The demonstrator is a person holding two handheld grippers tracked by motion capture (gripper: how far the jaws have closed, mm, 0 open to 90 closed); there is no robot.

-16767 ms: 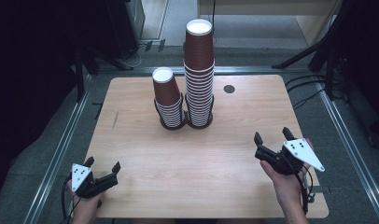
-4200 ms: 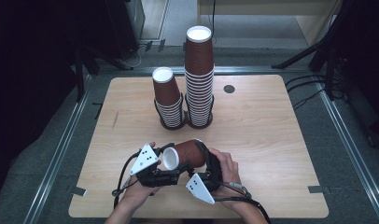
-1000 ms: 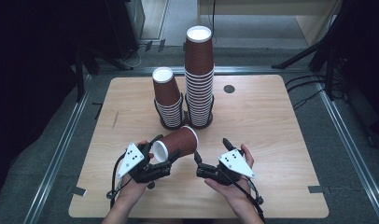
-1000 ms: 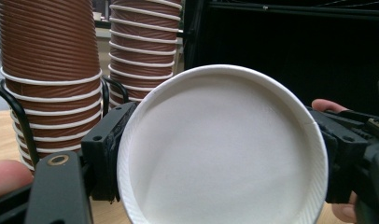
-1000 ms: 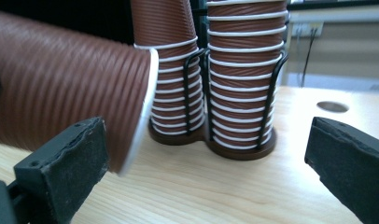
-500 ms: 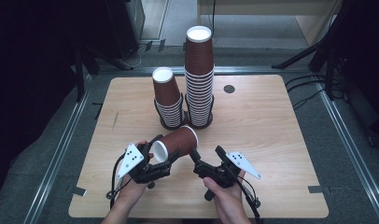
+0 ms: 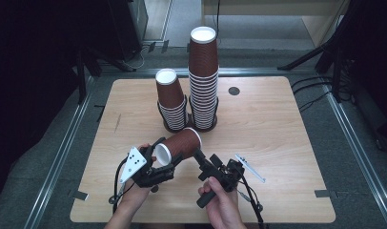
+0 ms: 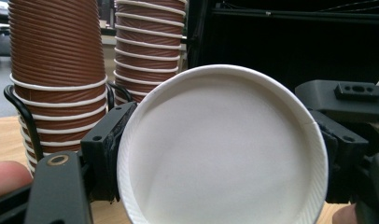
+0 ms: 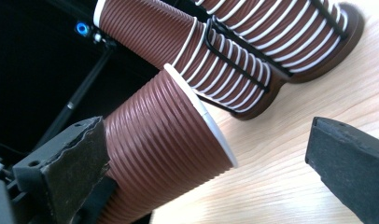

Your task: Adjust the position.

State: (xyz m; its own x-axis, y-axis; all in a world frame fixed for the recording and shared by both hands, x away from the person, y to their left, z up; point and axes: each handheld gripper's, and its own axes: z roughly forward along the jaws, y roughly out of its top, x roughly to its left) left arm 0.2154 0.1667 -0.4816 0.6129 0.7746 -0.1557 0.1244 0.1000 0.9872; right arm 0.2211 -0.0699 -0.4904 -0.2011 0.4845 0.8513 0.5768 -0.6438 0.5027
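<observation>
My left gripper [image 7: 162,160] is shut on the narrow base end of a brown ribbed paper cup [image 7: 182,143]. The cup lies on its side above the table, its white-rimmed mouth pointing at the stacks. In the left gripper view the cup's white base [image 8: 222,149] sits between the jaws. My right gripper [image 7: 203,164] is open just right of the cup, rolled onto its side. In the right gripper view one jaw is close beside the cup's wall [image 9: 164,140] and the other stands far off over bare wood. A short cup stack [image 7: 171,102] and a tall cup stack [image 7: 203,76] stand behind.
Both stacks sit upside down in black wire holders with round bases, just beyond the held cup. A small dark round hole [image 7: 234,90] marks the wooden table [image 7: 287,138] at the back. Metal rails [image 7: 353,143] run along both sides, with dark stands behind.
The right hand has rolled over, tipping its grey plate out to the right, and its jaws have edged closer to the cup's mouth. The left gripper and the cup have stayed put.
</observation>
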